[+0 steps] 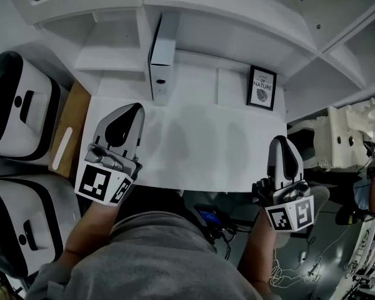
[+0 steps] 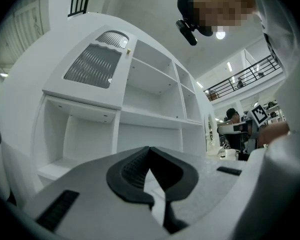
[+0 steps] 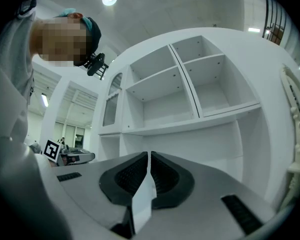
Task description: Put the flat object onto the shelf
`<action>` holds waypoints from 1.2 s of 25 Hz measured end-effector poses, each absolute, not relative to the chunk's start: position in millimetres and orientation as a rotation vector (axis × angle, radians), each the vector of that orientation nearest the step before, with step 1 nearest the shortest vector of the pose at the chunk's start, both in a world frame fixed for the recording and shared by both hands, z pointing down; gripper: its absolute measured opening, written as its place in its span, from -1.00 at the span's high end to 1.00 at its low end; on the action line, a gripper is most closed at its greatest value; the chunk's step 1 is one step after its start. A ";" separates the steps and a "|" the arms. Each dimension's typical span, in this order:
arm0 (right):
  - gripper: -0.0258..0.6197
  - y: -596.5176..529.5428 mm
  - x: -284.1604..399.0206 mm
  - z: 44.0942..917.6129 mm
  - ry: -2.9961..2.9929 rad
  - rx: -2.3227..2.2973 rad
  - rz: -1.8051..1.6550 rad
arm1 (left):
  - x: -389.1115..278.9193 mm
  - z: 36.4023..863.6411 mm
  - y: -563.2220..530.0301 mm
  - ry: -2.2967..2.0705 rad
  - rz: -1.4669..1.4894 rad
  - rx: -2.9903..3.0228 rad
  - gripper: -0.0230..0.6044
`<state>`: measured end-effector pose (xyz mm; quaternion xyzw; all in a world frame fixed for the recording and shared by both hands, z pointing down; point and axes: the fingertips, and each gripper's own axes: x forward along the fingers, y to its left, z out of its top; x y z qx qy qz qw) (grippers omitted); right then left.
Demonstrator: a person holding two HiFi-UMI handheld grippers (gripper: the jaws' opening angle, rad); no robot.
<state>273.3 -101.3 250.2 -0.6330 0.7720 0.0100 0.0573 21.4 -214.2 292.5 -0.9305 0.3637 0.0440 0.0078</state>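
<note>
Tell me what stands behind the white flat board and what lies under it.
Behind the white flat board, a framed picture and an upright white box stand in the white shelf unit. Whatever lies beneath is covered by the board itself.

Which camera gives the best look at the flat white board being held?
The head view: the whole white board shows from above. Each gripper view shows only a thin edge of it pinched between its fingers.

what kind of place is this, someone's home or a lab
Probably a lab or test hall staged as a home: the white shelf unit stands in a big hall with a railed mezzanine, and loose cables trail over the floor.
</note>
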 end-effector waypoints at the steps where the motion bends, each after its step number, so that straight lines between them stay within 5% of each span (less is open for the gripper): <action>1: 0.79 -100.5 271.4 252.9 2.340 -1.919 0.010 | 21.8 292.8 -213.9 1.134 0.137 -2.913 0.91; 30: 0.83 -112.7 240.5 256.9 2.289 -2.028 0.120 | 21.7 302.8 -218.9 1.129 0.090 -2.919 0.91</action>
